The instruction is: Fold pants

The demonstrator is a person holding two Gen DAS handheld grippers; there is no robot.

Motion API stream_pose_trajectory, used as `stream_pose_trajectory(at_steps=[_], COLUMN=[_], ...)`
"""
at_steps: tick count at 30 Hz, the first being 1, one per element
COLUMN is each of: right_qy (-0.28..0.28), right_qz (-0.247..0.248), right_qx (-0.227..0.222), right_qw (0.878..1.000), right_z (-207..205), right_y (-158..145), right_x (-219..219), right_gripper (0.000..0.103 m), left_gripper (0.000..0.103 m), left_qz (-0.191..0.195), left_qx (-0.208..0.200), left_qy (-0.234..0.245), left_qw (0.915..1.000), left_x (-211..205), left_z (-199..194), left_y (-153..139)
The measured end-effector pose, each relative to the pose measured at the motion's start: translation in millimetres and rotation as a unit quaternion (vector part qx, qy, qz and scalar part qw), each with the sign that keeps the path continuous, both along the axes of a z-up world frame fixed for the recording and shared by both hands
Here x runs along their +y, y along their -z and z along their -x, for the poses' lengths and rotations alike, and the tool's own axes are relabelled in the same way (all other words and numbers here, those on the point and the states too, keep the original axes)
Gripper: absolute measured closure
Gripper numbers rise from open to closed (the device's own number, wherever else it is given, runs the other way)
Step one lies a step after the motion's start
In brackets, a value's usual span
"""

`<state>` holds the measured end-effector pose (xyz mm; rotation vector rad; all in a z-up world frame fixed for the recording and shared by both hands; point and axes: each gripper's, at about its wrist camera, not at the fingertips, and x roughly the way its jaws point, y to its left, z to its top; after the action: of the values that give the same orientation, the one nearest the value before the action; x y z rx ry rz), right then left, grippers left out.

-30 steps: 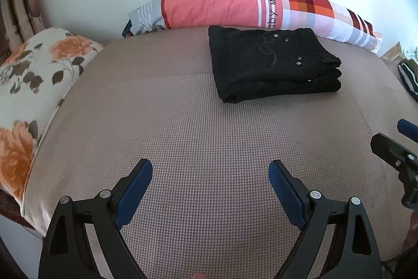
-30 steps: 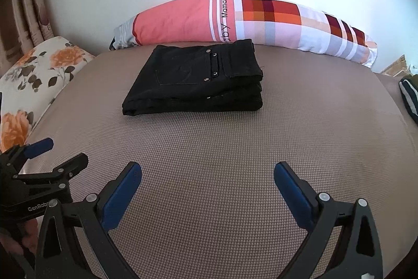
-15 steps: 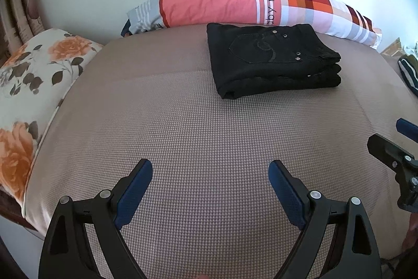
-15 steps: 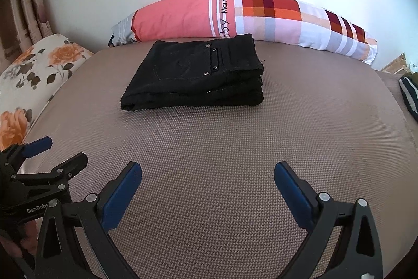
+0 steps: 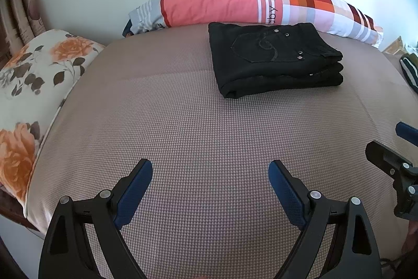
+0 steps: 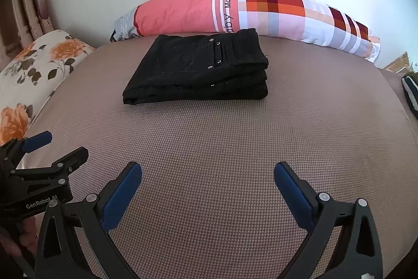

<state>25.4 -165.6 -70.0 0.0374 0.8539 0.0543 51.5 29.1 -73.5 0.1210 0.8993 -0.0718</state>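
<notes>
Black pants (image 5: 271,62) lie folded in a neat stack at the back of the brown bed, back pocket up; they also show in the right wrist view (image 6: 201,69). My left gripper (image 5: 210,190) is open and empty, low over the bed, well in front of the pants. My right gripper (image 6: 207,190) is open and empty, also near the front. Each gripper shows at the edge of the other's view: the right one (image 5: 392,148) and the left one (image 6: 49,148).
A long pink and plaid pillow (image 5: 250,1) lies against the wall behind the pants. A floral pillow (image 5: 34,75) sits at the left edge. A dark striped garment (image 6: 410,93) lies at the far right. The brown bed cover (image 6: 235,135) spreads between grippers and pants.
Both grippers have drawn back a little from the folded pants and stay open. The pants have not moved.
</notes>
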Motion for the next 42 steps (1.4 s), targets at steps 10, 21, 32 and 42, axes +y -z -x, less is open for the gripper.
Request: stream_pose_trajectory(at_steps=[10, 21, 32, 42], right_qy=[0.003, 0.004, 0.005, 0.006], right_qz=[0.001, -0.002, -0.002, -0.001], right_qx=[0.003, 0.009, 0.013, 0.014], right_qw=[1.000, 1.000, 1.000, 1.000], right_z=[0.6, 1.7, 1.3, 1.5], right_y=[0.8, 2.3, 5.3, 6.2], right_x=[-0.4, -1.7, -1.5, -0.7], right_gripper=[0.003, 0.003, 0.003, 0.003], left_gripper=[0.013, 0.013, 0.013, 0.013], left_qz=[-0.002, -0.011, -0.017, -0.019], left_qx=[0.001, -0.007, -0.010, -0.011], left_qy=[0.004, 0.006, 0.007, 0.008], left_qw=[1.0000, 0.9999, 0.9998, 0.9997], left_x=[0.4, -0.6, 0.0, 1.3], left_z=[-0.8, 0.1, -1.1, -2.0], left_y=[0.9, 1.6, 2.2, 1.7])
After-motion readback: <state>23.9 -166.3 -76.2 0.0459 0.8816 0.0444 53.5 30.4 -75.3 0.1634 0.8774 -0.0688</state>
